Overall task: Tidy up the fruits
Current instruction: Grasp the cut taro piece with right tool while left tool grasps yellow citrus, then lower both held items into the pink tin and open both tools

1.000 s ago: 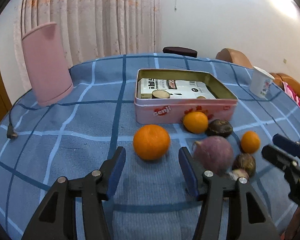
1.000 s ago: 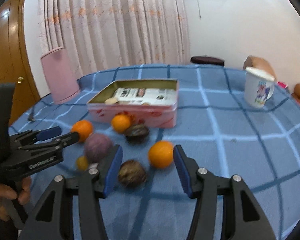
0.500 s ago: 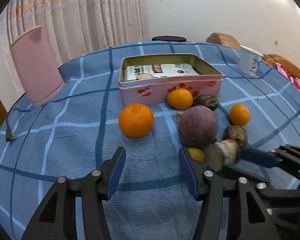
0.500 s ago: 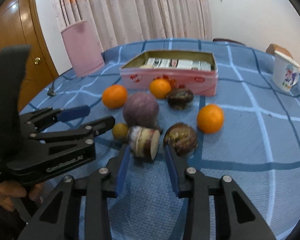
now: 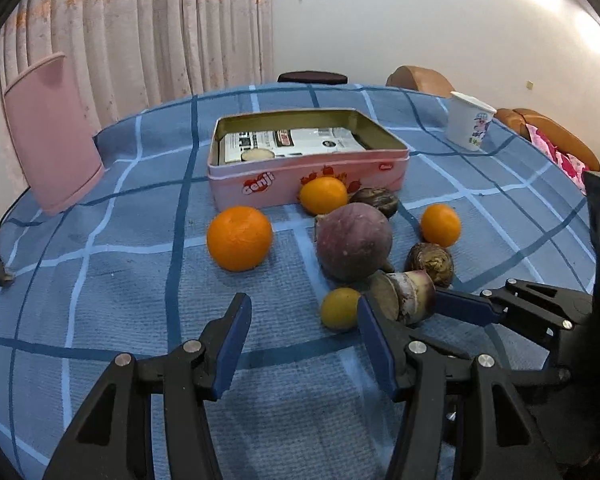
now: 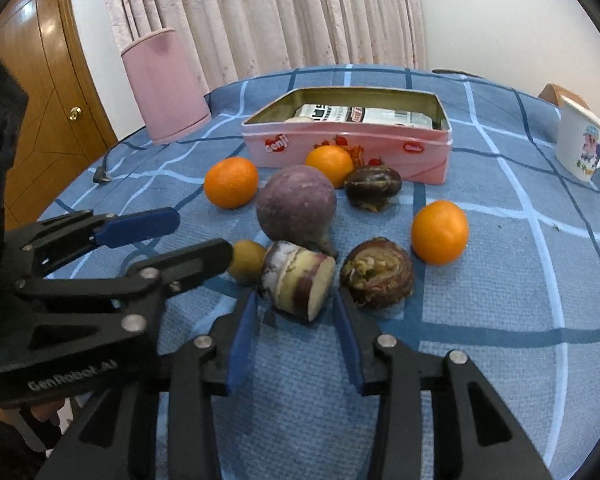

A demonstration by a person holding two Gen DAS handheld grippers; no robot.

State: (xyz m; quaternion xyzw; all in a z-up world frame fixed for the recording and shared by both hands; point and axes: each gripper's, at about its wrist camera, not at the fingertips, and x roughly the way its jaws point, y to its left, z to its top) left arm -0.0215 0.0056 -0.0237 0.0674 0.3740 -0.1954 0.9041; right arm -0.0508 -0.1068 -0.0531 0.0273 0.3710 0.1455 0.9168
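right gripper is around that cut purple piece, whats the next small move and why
Probably close the right gripper on the cut piece. Its blue fingers already stand either side of the piece with gaps showing, so it is not gripped yet. The piece lies on the blue checked cloth, close beside the small yellow fruit and the brown bulb, so a gentle squeeze seems safer than pushing further forward.

- My left gripper (image 5: 304,336) hovers low, its jaws spread wide, holding nothing.
- My right gripper (image 6: 296,334) sits just beside it, jaws parted narrower, gripping nothing.
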